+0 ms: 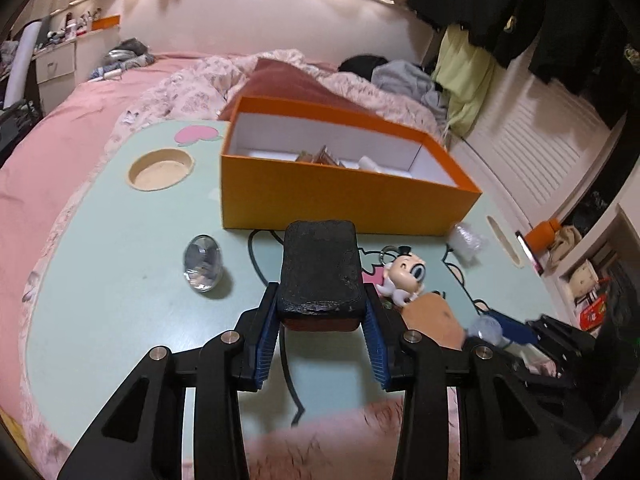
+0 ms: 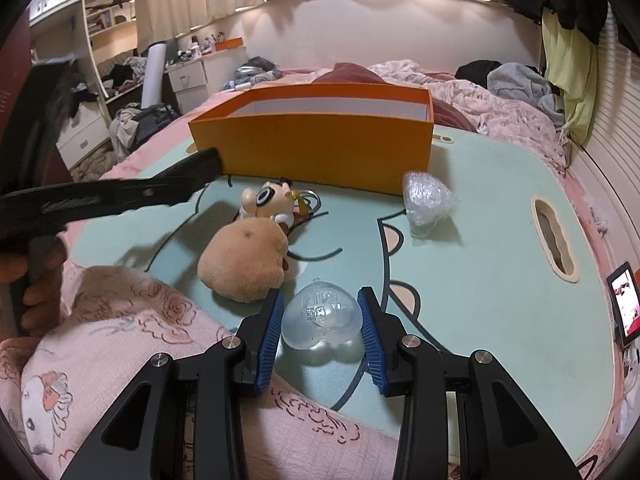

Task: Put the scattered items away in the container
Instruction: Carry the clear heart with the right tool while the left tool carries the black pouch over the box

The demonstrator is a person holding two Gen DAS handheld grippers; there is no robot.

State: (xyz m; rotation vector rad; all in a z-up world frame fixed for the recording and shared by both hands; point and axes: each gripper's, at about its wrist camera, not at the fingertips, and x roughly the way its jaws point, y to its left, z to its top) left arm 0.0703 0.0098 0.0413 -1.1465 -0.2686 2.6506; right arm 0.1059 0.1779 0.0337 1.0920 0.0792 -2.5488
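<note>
My left gripper is shut on a black rectangular block and holds it above the mint table, in front of the orange box. The box holds a few small items. My right gripper is closed around a clear heart-shaped plastic case resting on the table. A tan plush, a cartoon figurine keychain and a bubble-wrap wad lie near the box. A clear egg-shaped case lies at the left.
The table sits on a pink bed with rumpled quilts. It has a round cup recess and a handle slot. A phone lies off the right edge. The left gripper's arm reaches across the left.
</note>
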